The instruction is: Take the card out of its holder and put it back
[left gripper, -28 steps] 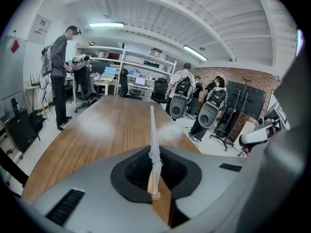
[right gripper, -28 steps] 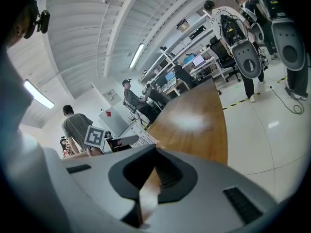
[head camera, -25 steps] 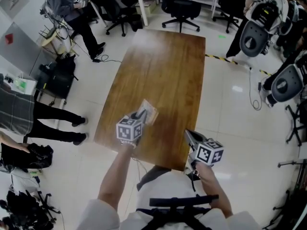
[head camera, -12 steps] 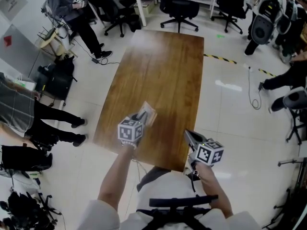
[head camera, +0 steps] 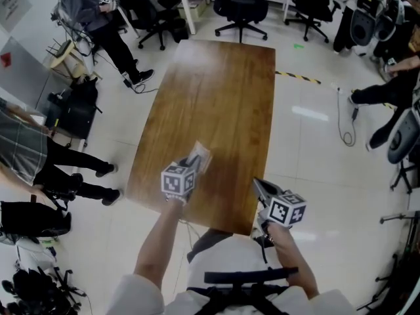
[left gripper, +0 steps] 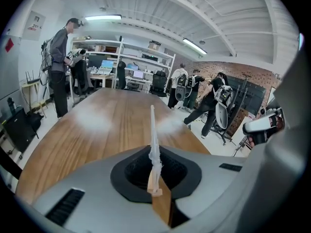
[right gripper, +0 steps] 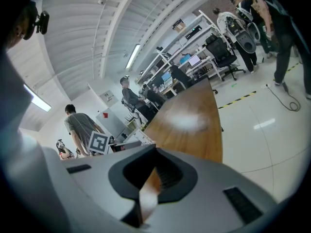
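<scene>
A clear plastic card holder [head camera: 202, 154] sticks out ahead of my left gripper [head camera: 191, 161], just over the near part of the long wooden table [head camera: 220, 90]. In the left gripper view the holder [left gripper: 152, 130] shows edge-on, upright, a thin clear sheet pinched between the jaws of my left gripper [left gripper: 155, 178]. Whether the card is inside it I cannot tell. My right gripper [head camera: 258, 186] hovers at the table's near right edge, apart from the holder. In its own view my right gripper [right gripper: 147, 191] has its jaws together, with nothing between them.
The table runs away from me toward office chairs [head camera: 244, 8] and desks at the far end. People stand on the floor to the left [head camera: 39, 156] and at the far right [head camera: 387, 87]. A cable [head camera: 346, 120] lies on the white floor right of the table.
Both grippers and the holder stay where they were. People at the far right and at the left have shifted, and the view has tilted slightly.
</scene>
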`<state>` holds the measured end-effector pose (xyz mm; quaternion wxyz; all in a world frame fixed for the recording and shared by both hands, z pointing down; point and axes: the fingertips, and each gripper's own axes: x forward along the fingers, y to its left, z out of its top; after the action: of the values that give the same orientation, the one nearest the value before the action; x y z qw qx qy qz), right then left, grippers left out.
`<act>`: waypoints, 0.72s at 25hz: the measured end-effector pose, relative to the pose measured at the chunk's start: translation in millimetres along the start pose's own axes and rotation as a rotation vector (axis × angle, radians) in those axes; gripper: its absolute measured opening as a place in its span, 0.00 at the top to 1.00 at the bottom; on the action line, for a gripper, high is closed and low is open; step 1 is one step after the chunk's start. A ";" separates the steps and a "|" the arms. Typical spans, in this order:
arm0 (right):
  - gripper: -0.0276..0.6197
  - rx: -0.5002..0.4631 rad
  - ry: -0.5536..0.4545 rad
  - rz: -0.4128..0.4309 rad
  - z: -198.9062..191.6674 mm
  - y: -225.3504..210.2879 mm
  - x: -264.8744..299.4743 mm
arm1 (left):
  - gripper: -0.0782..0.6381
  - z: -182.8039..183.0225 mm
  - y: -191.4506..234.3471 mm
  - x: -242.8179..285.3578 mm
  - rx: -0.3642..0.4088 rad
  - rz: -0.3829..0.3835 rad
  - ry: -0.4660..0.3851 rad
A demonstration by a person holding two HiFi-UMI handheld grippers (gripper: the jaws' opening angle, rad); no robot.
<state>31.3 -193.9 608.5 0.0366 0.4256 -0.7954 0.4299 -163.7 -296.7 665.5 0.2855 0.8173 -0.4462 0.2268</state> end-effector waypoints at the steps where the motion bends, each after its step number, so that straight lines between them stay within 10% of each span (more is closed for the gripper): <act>1: 0.95 0.001 0.000 -0.001 0.6 0.4 0.4 | 0.87 -0.8 -0.1 0.9 0.004 -0.001 0.005; 18: 0.95 0.011 -0.004 -0.016 1.6 -4.0 -0.6 | 0.87 -16.3 -0.6 14.2 0.013 -0.003 0.051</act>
<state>35.1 -195.7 609.9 0.0360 0.4328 -0.7898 0.4332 -158.0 -294.1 686.1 0.2917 0.8137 -0.4361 0.2500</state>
